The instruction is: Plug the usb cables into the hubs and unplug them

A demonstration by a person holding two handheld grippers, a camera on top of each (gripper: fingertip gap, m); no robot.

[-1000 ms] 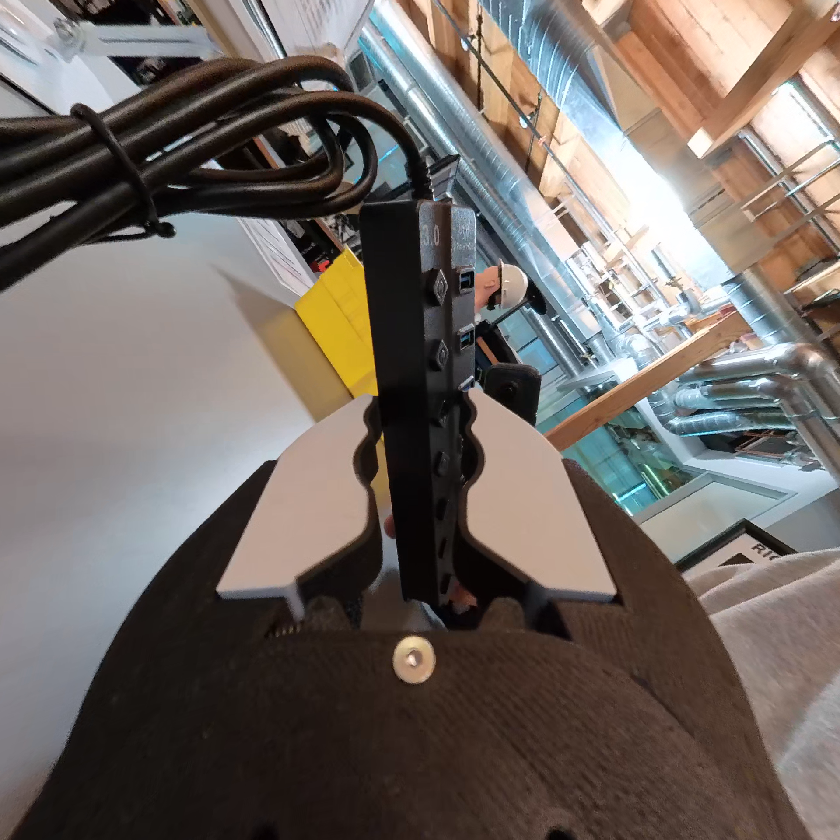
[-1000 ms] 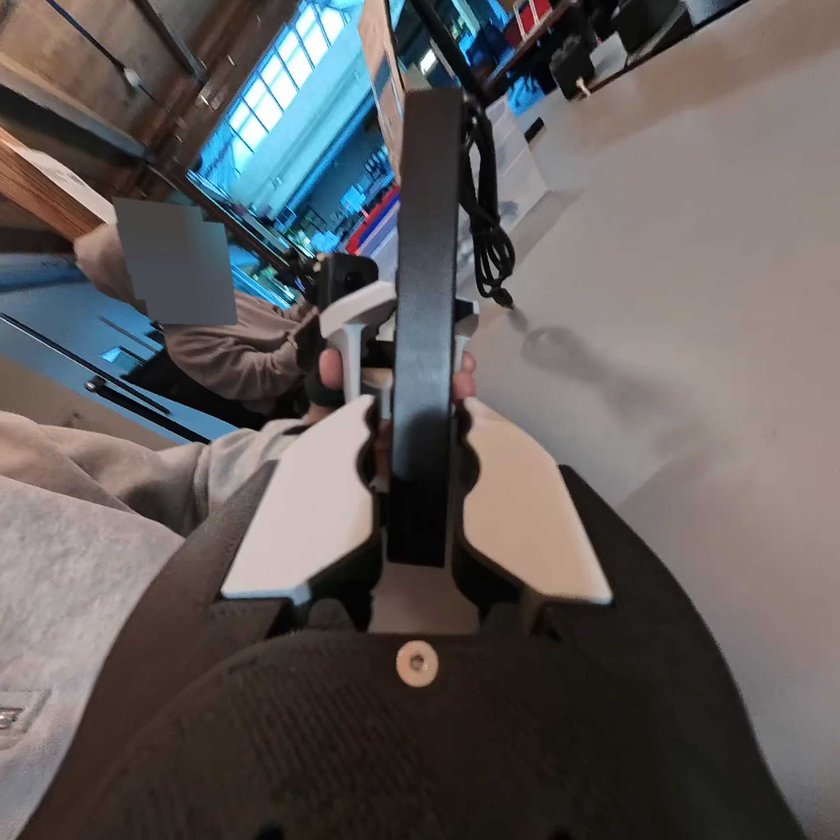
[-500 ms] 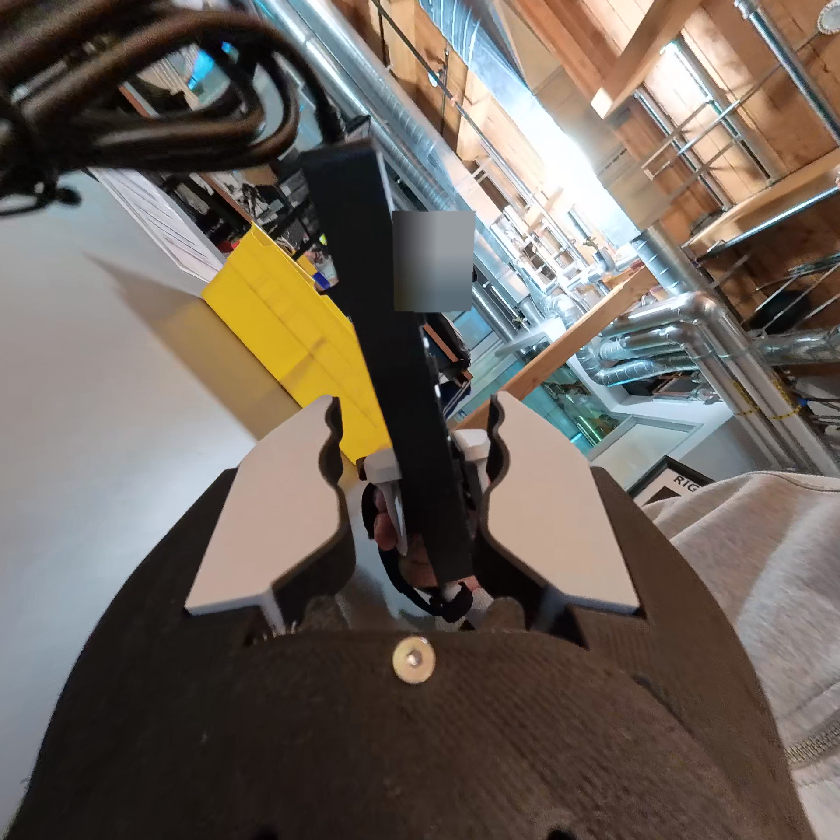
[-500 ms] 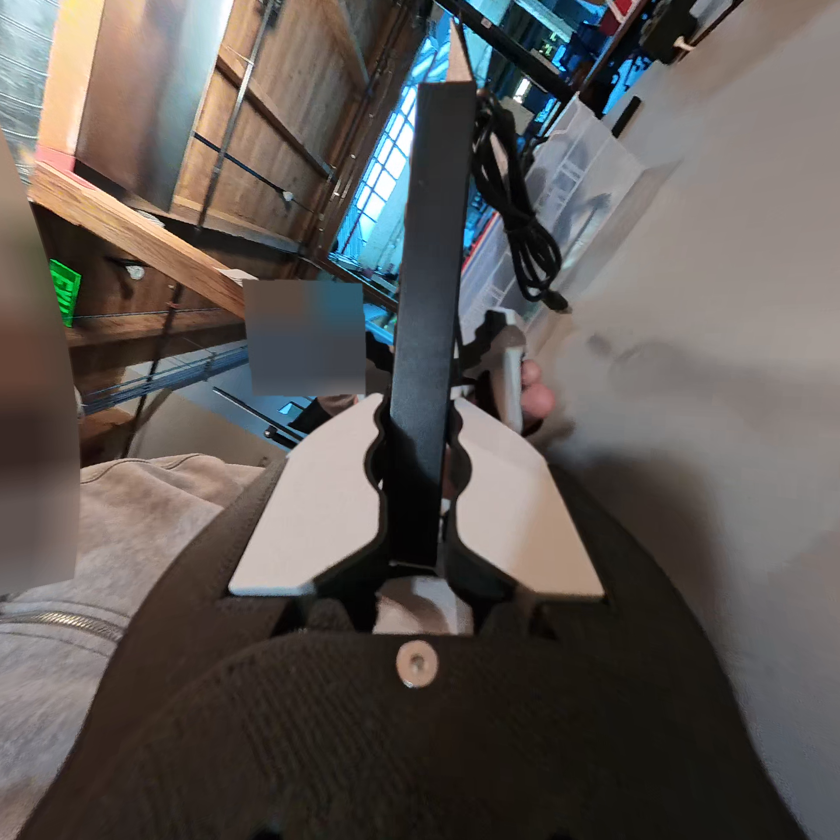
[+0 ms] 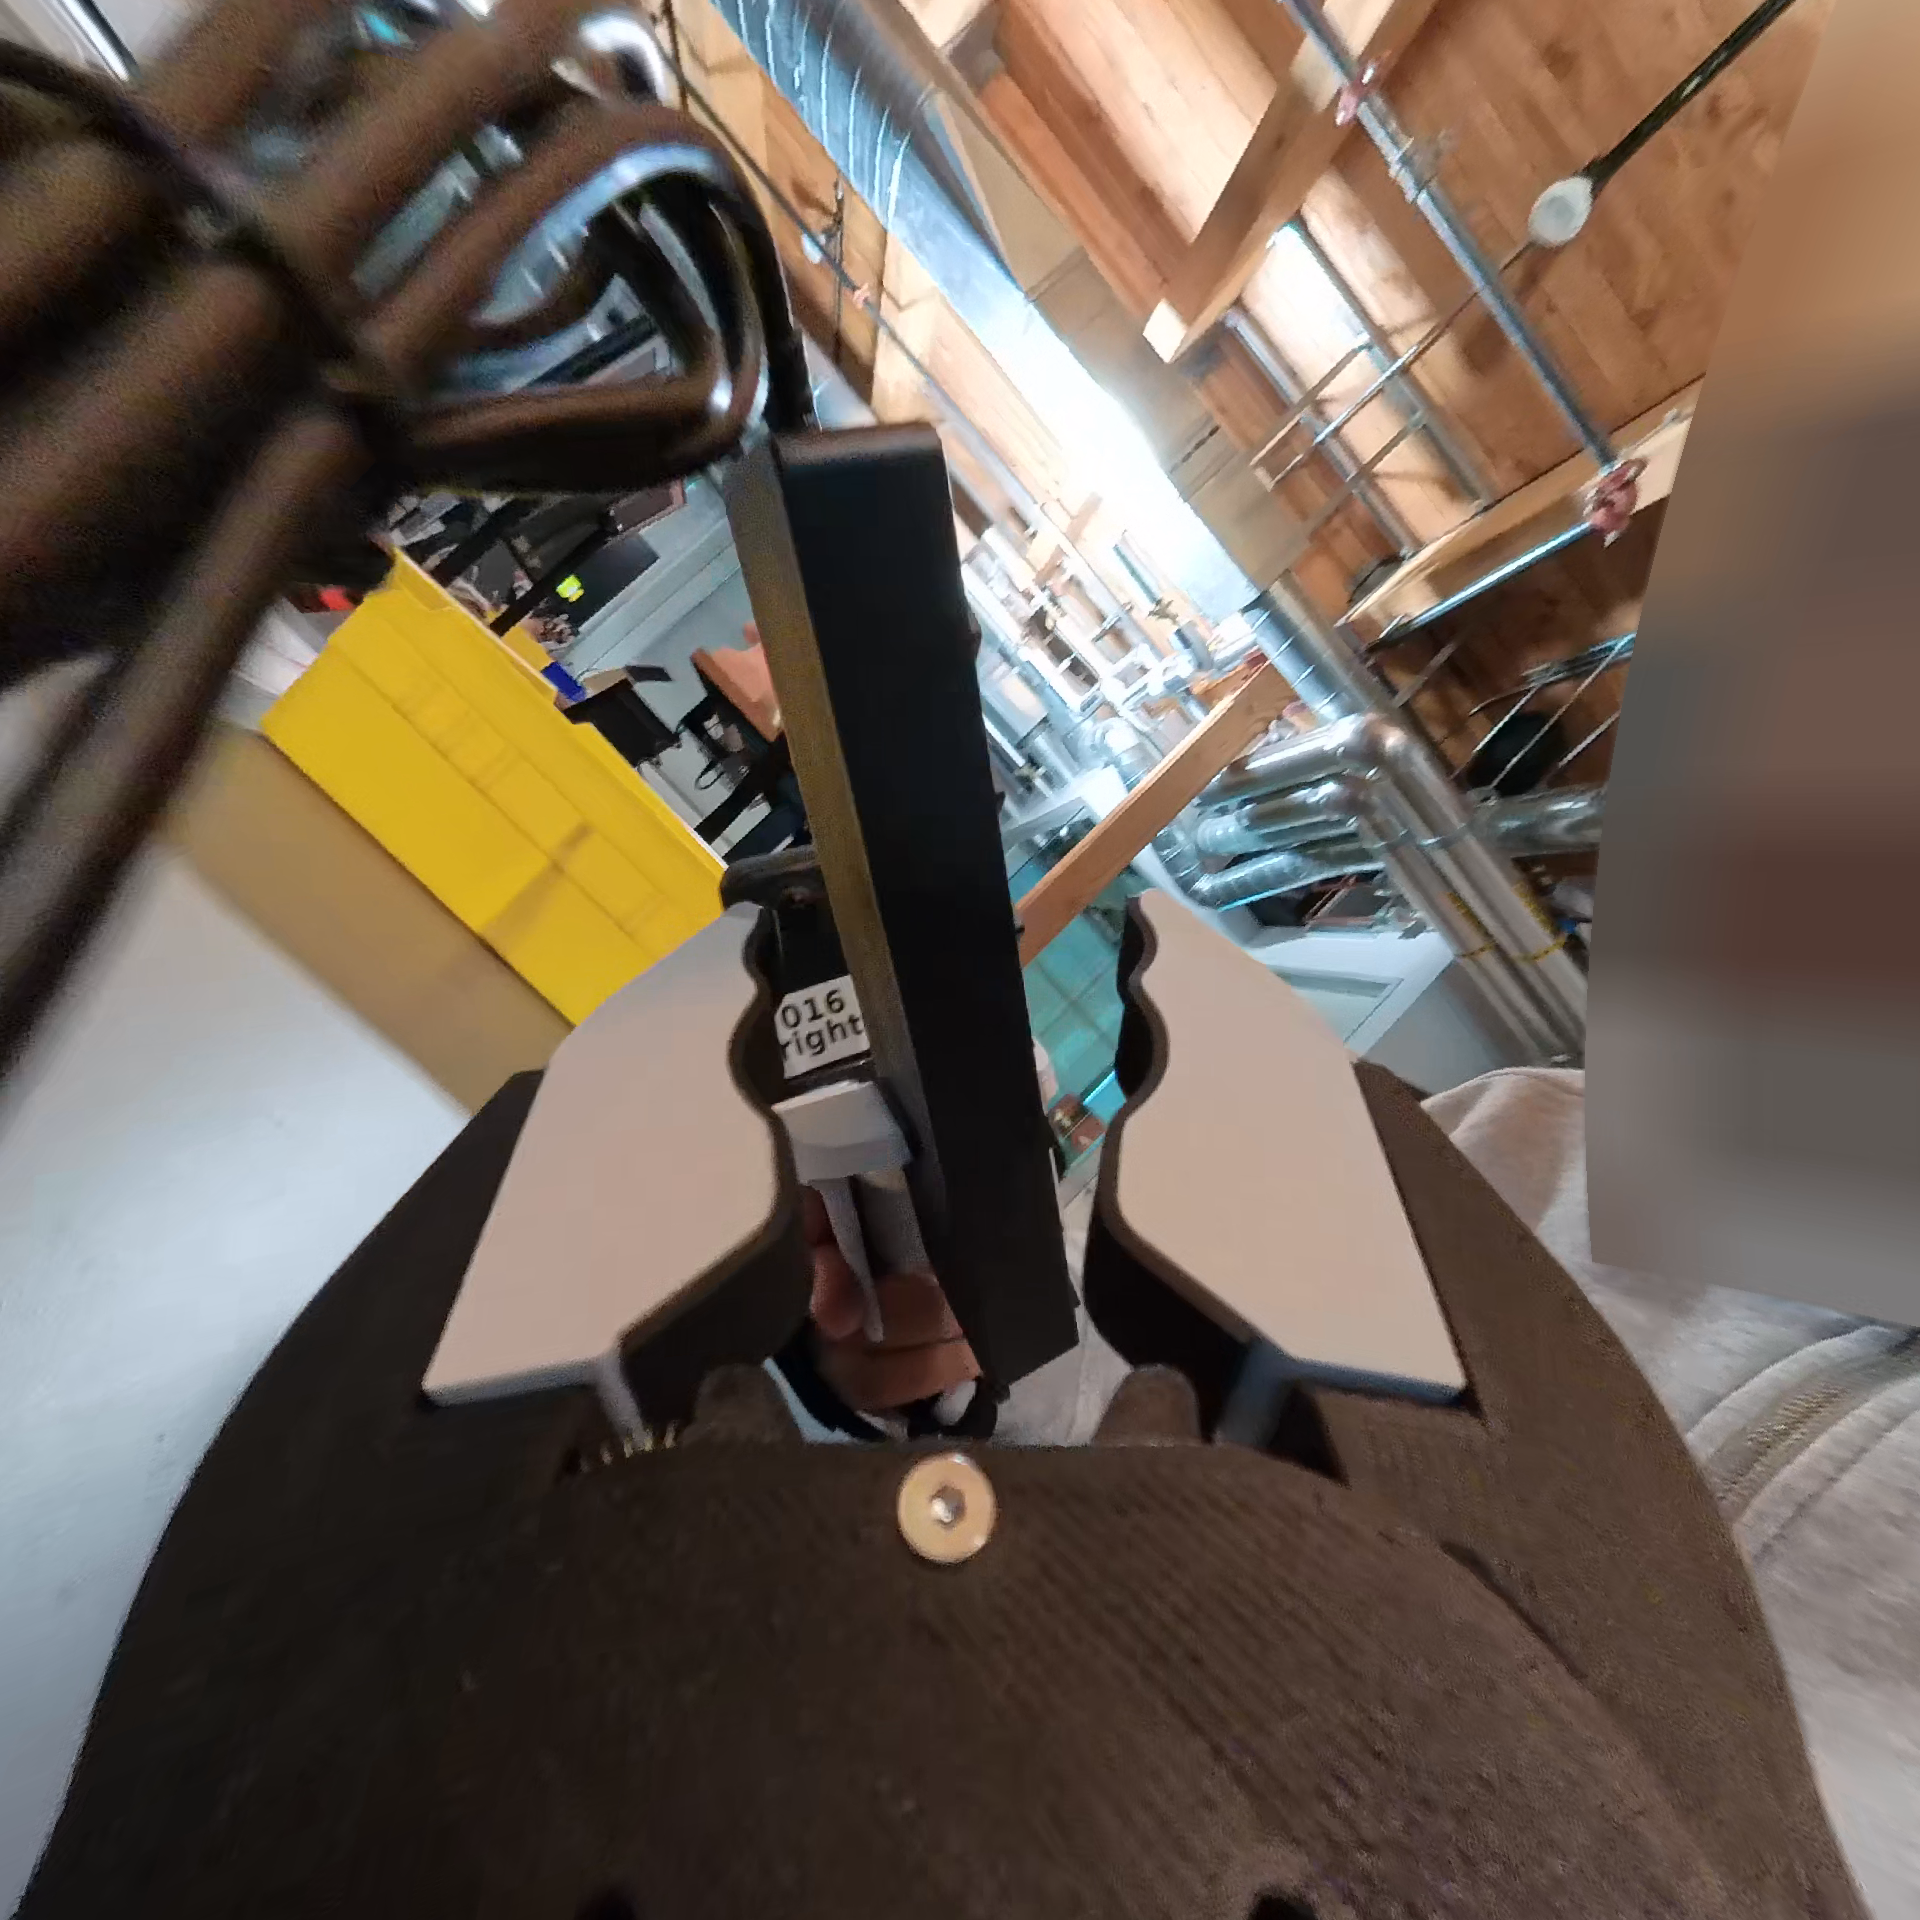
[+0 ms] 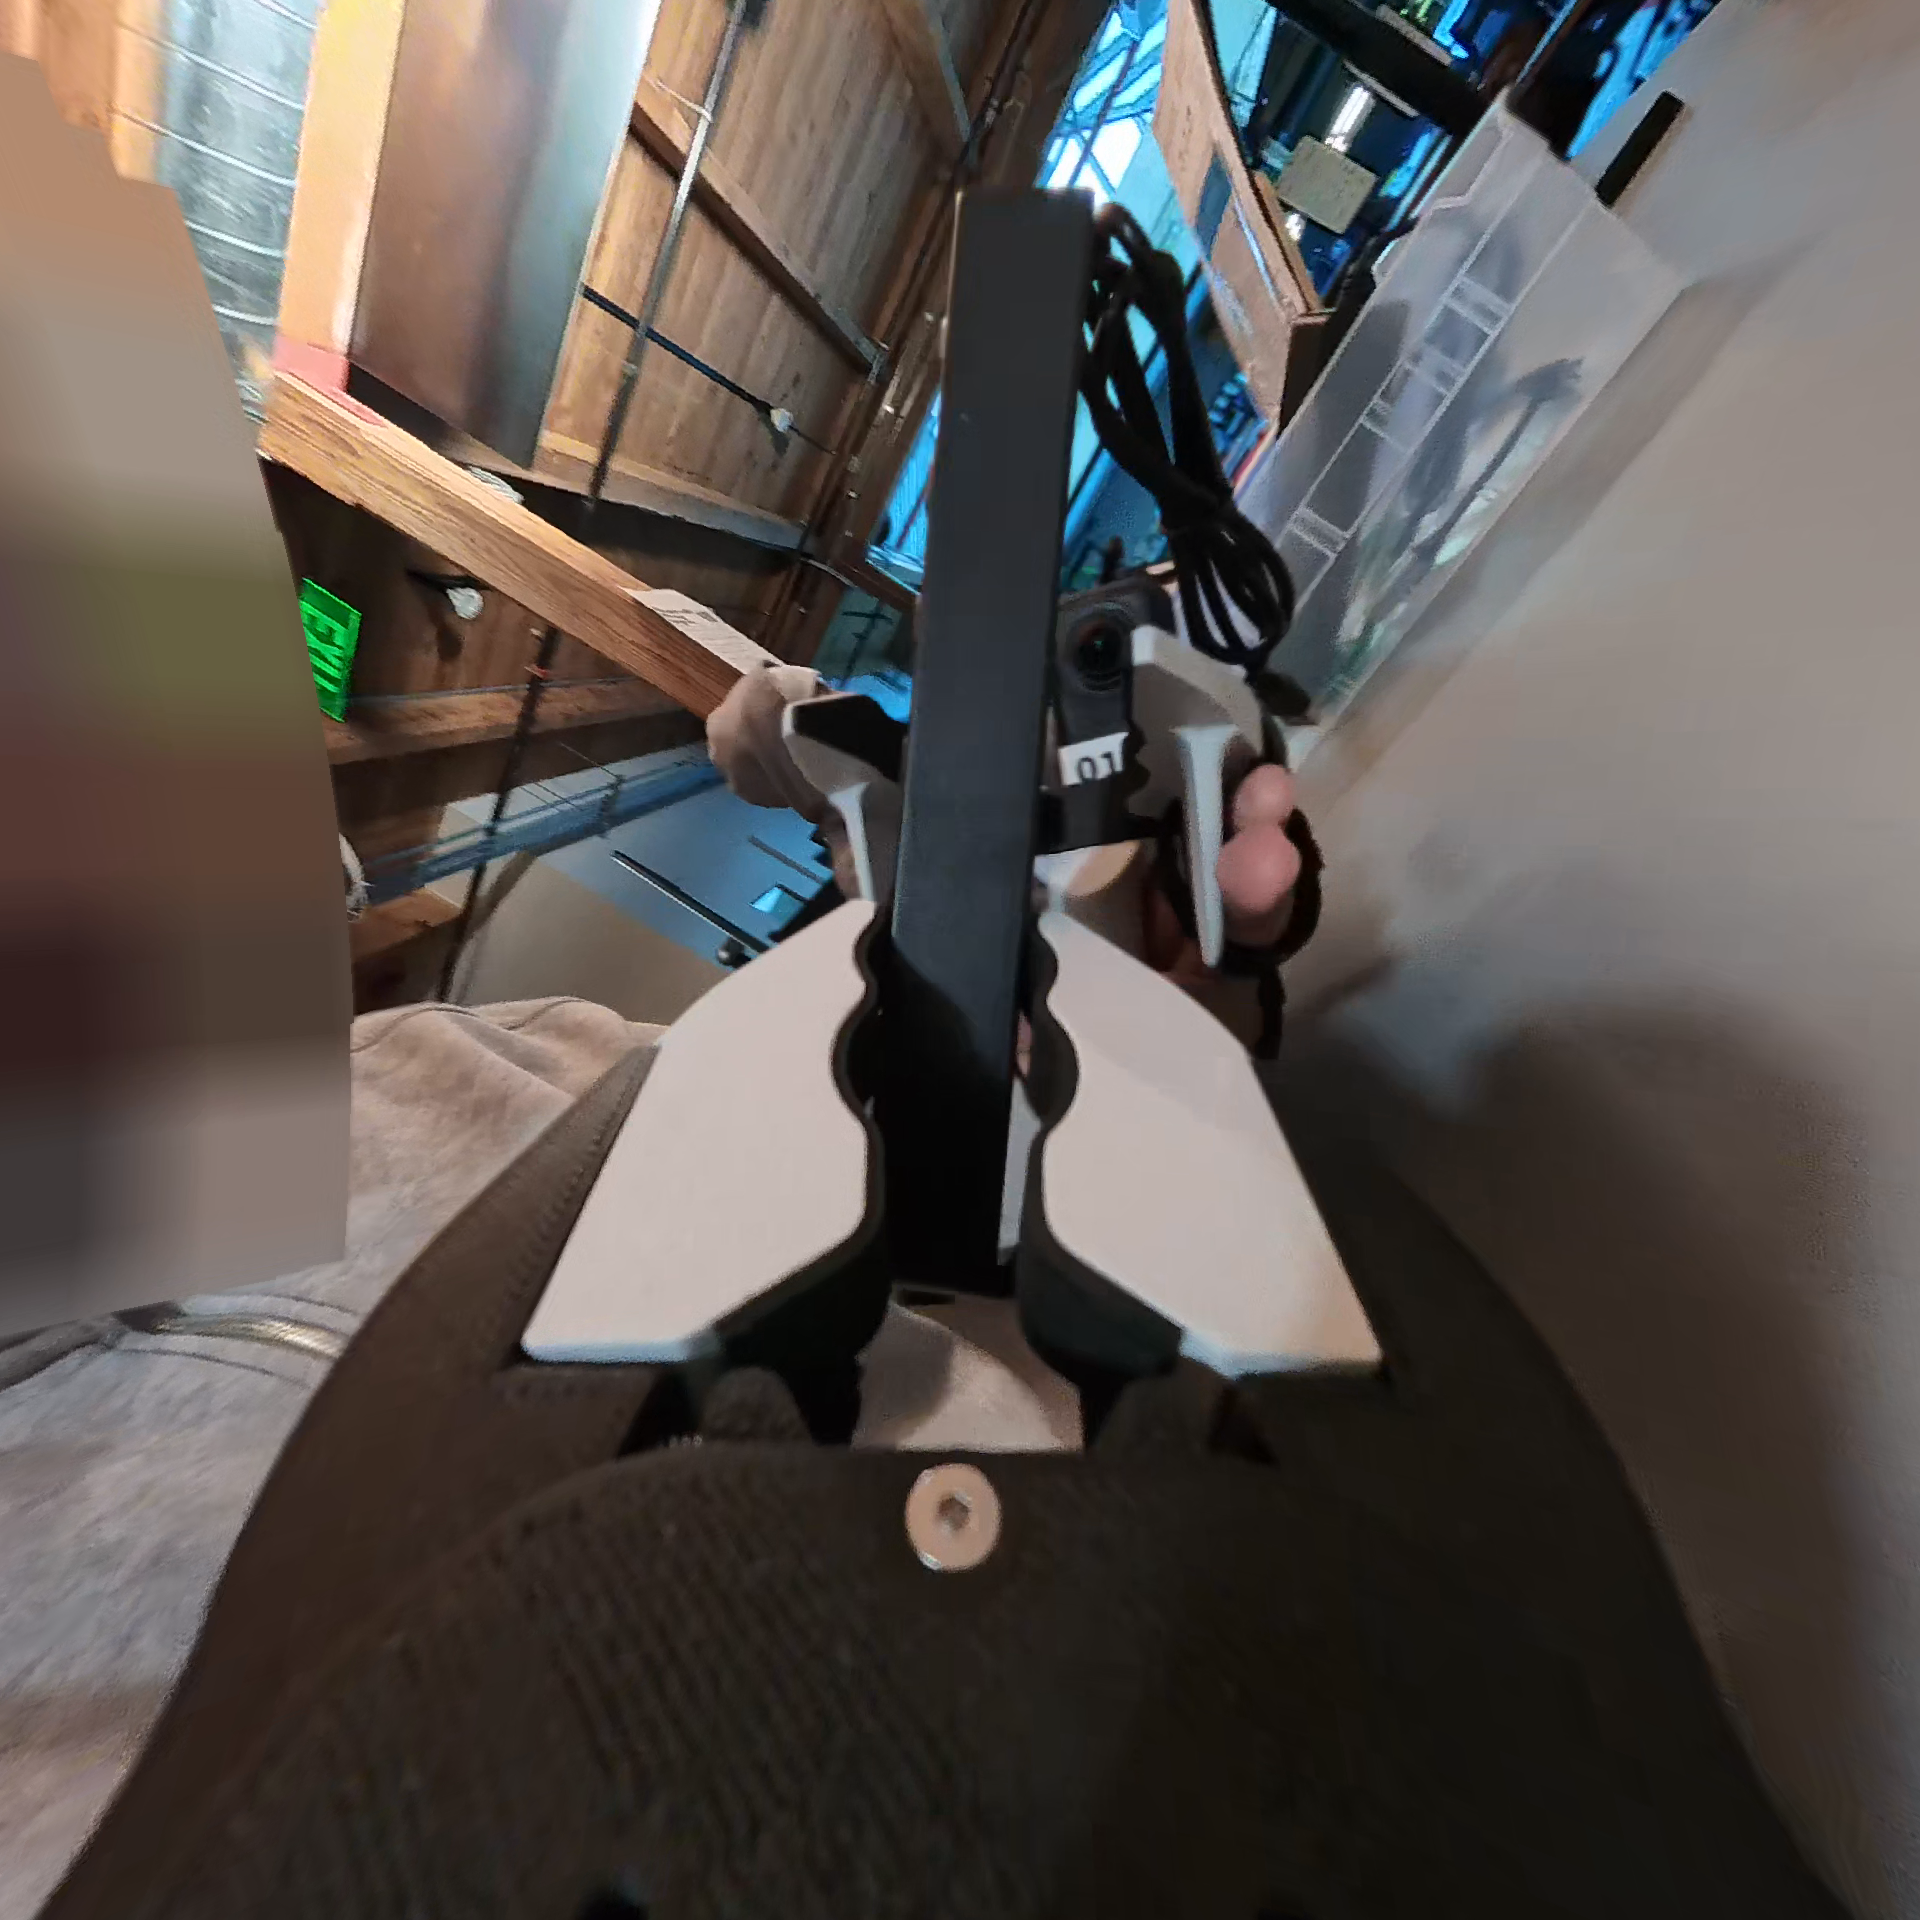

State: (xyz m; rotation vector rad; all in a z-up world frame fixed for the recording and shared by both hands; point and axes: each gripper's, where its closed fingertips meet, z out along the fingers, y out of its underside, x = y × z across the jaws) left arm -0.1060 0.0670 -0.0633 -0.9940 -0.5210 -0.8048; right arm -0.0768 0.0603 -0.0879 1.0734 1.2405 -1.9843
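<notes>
A long black USB hub (image 5: pixel 894 779) is held up in the air, with its bundled black cable (image 5: pixel 312 343) hanging from its far end. My left gripper (image 5: pixel 940 935) is open; its jaws stand wide on either side of the hub without clamping it. My right gripper (image 6: pixel 956 956) is shut on the hub (image 6: pixel 997 520) near its lower end. The left gripper (image 6: pixel 1013 748) shows open around the hub in the right wrist view, and the right gripper (image 5: pixel 831 1122) shows behind the hub in the left wrist view. The hub's ports are hidden.
A white table (image 5: pixel 156 1143) lies to the left, with a yellow bin (image 5: pixel 468 758) at its far side. In the right wrist view the table (image 6: pixel 1662 727) bears a clear plastic bin (image 6: pixel 1455 364). A person's grey sleeve (image 6: pixel 208 1351) is close by. My two grippers' fingertips are within a few centimetres of each other.
My left gripper has let go of the hub and opened wide. The right gripper keeps its hold. The hub has turned so its port side no longer faces the left camera.
</notes>
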